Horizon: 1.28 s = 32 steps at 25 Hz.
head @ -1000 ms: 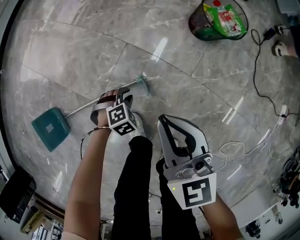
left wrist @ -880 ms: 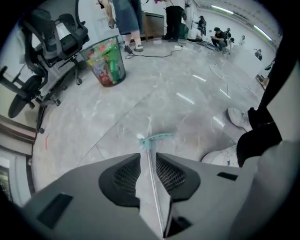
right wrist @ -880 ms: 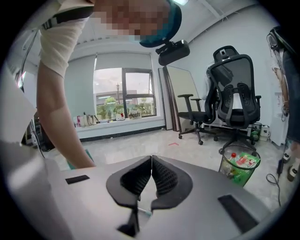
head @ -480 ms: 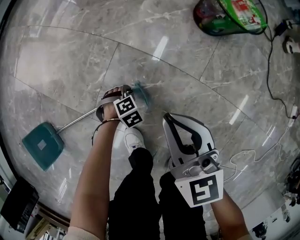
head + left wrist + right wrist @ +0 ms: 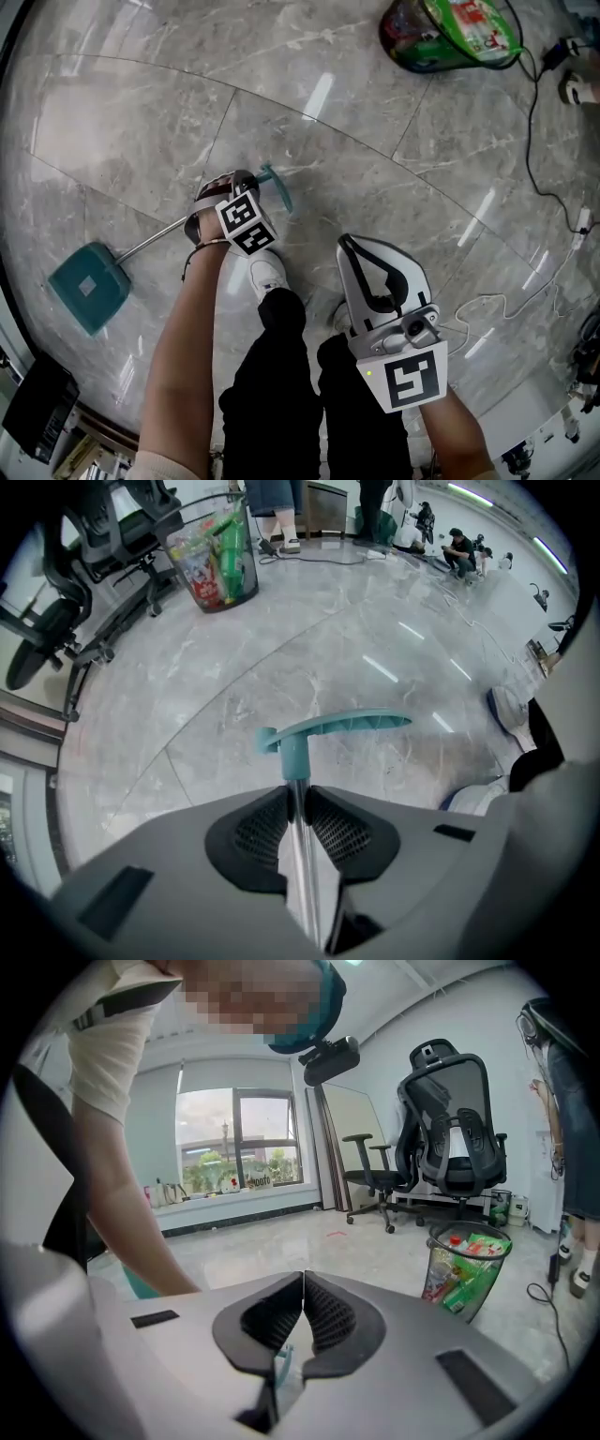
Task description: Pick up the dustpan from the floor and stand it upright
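Observation:
The dustpan lies on the floor, with its teal pan at the left. Its metal pole runs up right to a teal grip. My left gripper points straight down over the pole near that grip. In the left gripper view its jaws are closing, and the pads press on the pole just below the teal grip. My right gripper hangs beside the person's legs, away from the dustpan. Its fingertips touch with nothing between them.
A wire waste basket full of rubbish stands at the far right, also seen as a basket in the right gripper view. Cables trail along the right. The person's white shoe is beside the pole. Office chairs stand beyond.
Both grippers have come down toward the floor. The left gripper kept its hold on the pole near the teal grip. The right one stayed shut and empty.

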Available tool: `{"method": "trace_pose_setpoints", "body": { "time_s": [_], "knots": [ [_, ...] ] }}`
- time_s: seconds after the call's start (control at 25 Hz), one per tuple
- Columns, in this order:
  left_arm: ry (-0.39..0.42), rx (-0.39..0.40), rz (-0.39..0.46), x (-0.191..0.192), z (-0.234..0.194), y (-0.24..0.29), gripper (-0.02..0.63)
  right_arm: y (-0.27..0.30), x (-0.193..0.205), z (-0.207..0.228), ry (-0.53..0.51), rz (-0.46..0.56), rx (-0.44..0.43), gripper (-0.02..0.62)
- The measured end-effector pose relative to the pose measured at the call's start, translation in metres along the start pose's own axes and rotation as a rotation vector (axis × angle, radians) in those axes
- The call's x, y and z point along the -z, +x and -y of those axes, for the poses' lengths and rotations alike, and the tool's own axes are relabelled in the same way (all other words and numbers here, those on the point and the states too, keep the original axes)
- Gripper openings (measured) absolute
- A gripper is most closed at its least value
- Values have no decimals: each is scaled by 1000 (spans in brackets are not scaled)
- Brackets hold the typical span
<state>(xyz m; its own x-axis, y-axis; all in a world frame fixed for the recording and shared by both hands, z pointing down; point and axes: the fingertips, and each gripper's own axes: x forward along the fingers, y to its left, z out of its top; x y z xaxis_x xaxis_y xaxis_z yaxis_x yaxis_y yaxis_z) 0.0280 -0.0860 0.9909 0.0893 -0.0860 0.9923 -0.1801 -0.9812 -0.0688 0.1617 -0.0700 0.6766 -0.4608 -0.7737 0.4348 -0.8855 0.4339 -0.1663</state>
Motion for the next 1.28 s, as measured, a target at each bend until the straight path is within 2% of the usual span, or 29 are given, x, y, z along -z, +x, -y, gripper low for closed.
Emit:
{"method": "trace_pose_setpoints", "body": {
  "time_s": [0.16, 0.36, 0.52, 0.64, 0.76, 0.96, 1.16, 1.28],
  "knots": [
    [-20, -29, 53, 3, -13, -63, 86, -18, -47, -23, 18, 0, -17, 17],
    [-47, -91, 139, 20, -32, -180, 86, -52, -142, -74, 18, 35, -80, 17],
    [-120, -170, 240, 57, -49, -280, 86, -80, -213, -133, 23, 81, -150, 17],
    [-187, -196, 329, 90, -55, -340, 84, -95, -251, -182, -1, 111, -209, 17],
    [-218, -220, 436, 119, -61, -387, 82, -100, -272, -231, -33, 118, -234, 17],
    [-223, -265, 598, 170, -64, -455, 81, -94, -274, -315, -115, 63, -245, 17],
    [-240, -309, 736, 227, -53, -522, 82, -80, -292, -397, -73, 71, -187, 17],
    [-274, -341, 818, 268, -47, -557, 83, -67, -304, -447, -73, 95, -201, 17]
  ]
}}
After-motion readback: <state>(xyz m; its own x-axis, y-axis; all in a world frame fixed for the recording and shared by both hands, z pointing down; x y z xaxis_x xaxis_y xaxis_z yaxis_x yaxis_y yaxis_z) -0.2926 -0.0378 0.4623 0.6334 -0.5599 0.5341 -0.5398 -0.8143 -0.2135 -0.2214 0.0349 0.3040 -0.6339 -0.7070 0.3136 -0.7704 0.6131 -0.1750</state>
